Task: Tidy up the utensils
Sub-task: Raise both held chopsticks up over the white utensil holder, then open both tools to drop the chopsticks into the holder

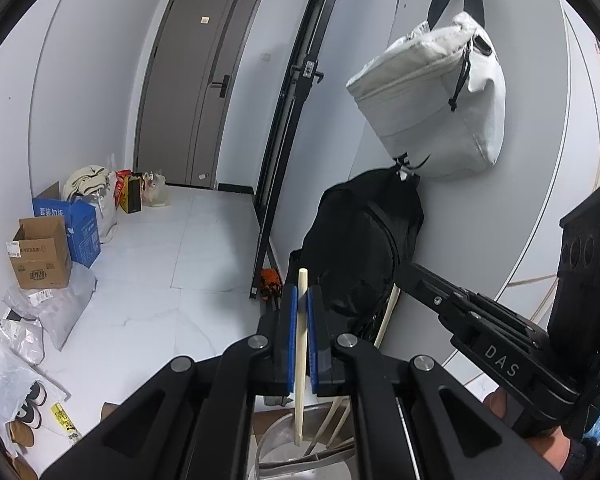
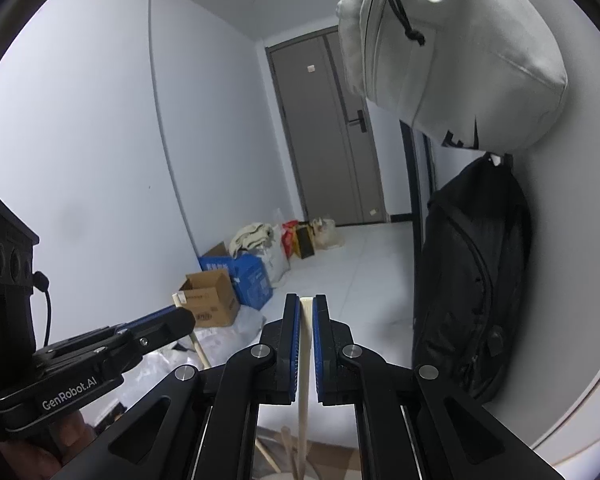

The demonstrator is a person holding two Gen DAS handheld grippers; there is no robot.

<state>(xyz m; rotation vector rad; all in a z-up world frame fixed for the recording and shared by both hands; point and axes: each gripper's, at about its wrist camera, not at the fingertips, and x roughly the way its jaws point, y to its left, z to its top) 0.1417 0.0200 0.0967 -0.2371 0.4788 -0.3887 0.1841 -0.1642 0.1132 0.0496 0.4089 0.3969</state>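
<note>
The room is a narrow entry space with a pale tiled floor, white walls and a grey-brown door at the far end. Cardboard and blue boxes, filled bags and plastic wrapping line the wall on the left side of both views. A light grey fabric bag hangs on the opposite wall above a black backpack. The left gripper has its blue-padded jaws closed onto a pale wooden chopstick, which stands nearly upright between the pads and projects above the fingertips. The right gripper is likewise clamped on a second pale wooden chopstick, its top level with the fingertips. The left wrist view alone shows the first chopstick's lower end reaching down to a round grey metal container, with further sticks beside it; it also shows the right gripper from the side. The right wrist view shows the left gripper from the side, with its chopstick protruding above and below the jaws.
</note>
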